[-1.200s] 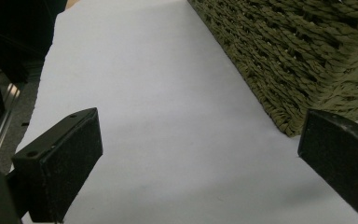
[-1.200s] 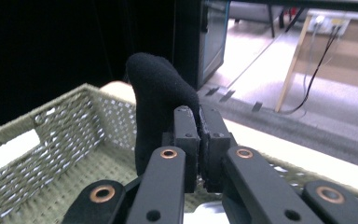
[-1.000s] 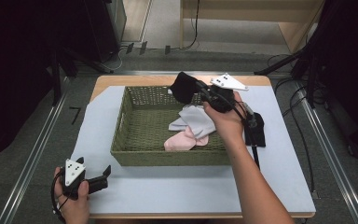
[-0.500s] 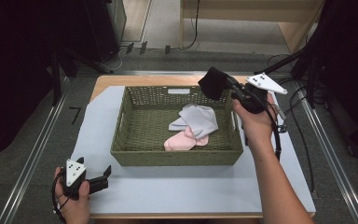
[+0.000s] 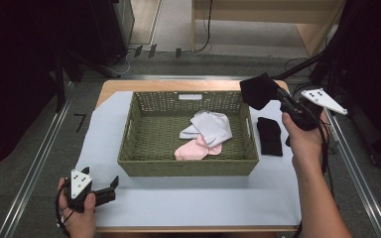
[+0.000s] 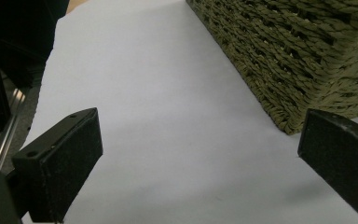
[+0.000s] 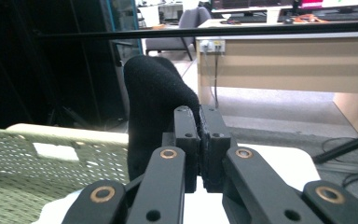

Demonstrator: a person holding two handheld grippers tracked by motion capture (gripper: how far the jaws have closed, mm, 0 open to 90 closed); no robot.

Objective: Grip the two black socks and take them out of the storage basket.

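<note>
Your left gripper rests idle on the pale sheet-covered surface by the near left corner of the green woven basket, fingers wide apart and empty. A white-grey sock and a pink sock lie inside. Your right gripper, fingers pinched on a black sock, holds it raised above the basket's far right corner. Another black sock lies just right of the basket. Judging by that, sorting is roughly half done.

The right gripper is held up at arm's length, its jaws clamped tight together. The left gripper rests low by the person's side, jaws spread wide apart.
</note>
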